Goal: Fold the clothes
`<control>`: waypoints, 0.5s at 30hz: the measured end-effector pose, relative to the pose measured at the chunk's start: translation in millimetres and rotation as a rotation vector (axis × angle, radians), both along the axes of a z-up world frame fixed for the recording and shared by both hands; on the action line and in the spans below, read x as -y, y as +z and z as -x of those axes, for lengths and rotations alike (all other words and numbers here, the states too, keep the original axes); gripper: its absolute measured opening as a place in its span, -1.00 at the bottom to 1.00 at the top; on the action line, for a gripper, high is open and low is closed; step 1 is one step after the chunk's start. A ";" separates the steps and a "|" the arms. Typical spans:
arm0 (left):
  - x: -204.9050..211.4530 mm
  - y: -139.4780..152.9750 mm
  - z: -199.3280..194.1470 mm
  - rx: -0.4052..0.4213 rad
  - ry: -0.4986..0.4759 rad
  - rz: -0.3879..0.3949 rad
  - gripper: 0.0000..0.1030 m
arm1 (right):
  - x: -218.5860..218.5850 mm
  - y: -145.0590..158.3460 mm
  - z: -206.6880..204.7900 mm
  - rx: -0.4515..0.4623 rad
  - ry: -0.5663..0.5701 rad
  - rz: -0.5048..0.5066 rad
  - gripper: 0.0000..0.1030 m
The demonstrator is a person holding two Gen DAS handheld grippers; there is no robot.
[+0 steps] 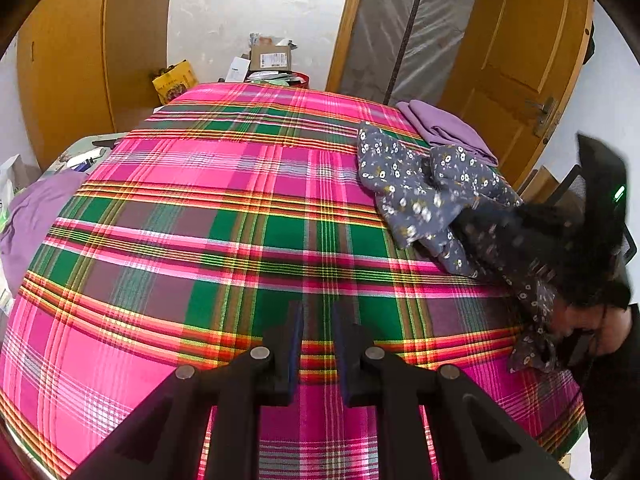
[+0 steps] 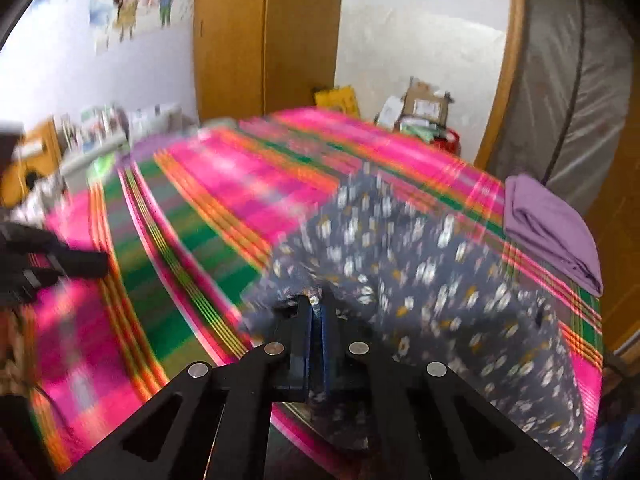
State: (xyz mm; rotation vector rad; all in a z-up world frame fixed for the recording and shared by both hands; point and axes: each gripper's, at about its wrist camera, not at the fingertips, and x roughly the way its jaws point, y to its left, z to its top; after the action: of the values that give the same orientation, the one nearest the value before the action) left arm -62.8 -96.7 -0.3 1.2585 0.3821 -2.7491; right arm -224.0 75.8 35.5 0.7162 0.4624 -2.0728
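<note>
Your right gripper [image 2: 318, 308] has its jaws pinched together on an edge of the floral garment [image 2: 404, 280], which lies crumpled toward the right side of the plaid bed cover [image 1: 224, 216], just in front of a folded purple cloth [image 1: 448, 128]. Your left gripper [image 1: 318, 332] hangs over bare plaid with its jaws partly apart and nothing between them. The step in hand looks like drawing the floral piece out flat before any fold. Keep the pinch firm and pull low across the cover, so the fabric slides out instead of bunching. The right wrist view is blurred, so how much cloth sits in the pinch is unclear; slow down and check that you have a single layer at an edge or corner. Then bring the free gripper to a matching edge, so both ends can be spread evenly. Keep clear of the purple cloth, or you may drag it along.
</note>
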 end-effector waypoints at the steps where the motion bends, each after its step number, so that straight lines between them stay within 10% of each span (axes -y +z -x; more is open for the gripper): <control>1: 0.9 0.4 -1.0 -0.003 0.002 -0.001 -0.71 | -0.6 14.1 -3.8 -0.019 0.007 0.035 -0.93; 15: 11.0 14.7 -20.9 -0.061 0.028 -0.023 -0.71 | -14.0 199.9 -92.6 -0.349 0.133 0.387 -0.93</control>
State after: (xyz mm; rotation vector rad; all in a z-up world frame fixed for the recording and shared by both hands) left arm -41.9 -107.7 14.4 1.1665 0.4342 -2.7726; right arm -131.4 89.8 235.4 0.0933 0.2760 -2.0808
